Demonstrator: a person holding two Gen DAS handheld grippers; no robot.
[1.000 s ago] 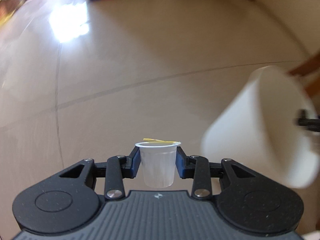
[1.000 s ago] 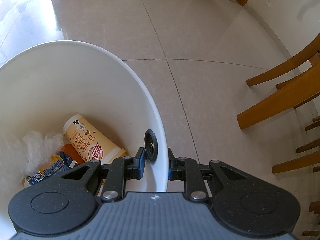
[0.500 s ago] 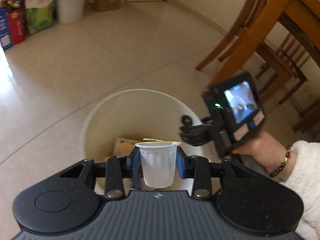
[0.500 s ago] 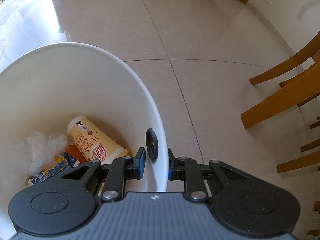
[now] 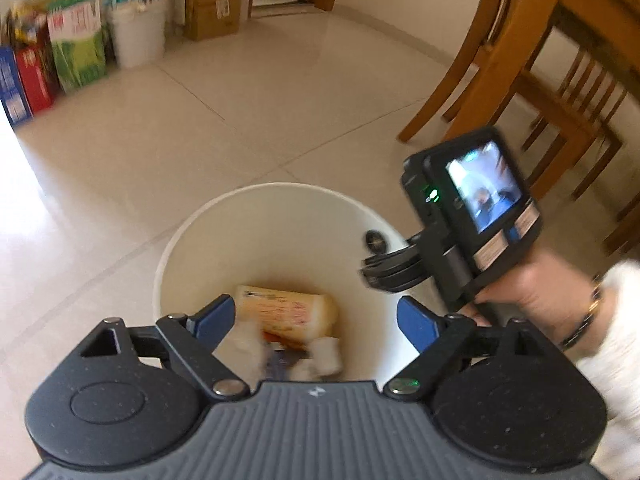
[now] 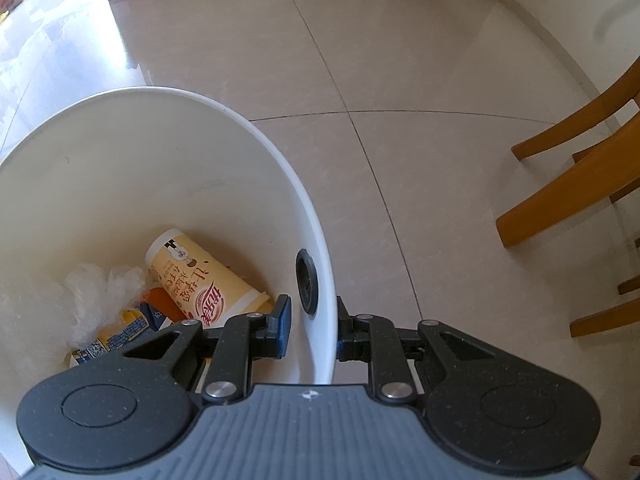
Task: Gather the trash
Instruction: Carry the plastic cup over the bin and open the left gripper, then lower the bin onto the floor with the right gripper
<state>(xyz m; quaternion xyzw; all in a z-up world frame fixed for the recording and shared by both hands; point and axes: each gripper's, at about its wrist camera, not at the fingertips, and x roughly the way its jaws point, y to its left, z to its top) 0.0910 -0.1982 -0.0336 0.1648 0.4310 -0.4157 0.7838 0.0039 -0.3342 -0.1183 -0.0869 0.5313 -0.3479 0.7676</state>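
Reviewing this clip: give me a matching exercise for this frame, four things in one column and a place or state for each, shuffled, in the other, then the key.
Things:
1. left gripper
2. right gripper
3. yellow cup
4. chair

Places or states:
A. lying on its side in the bin
B. standing on the floor to the right of the bin
C. shut on the bin's wall
D. open and empty above the bin

Pairs: 1-D, 2-C, 3-A, 4-B
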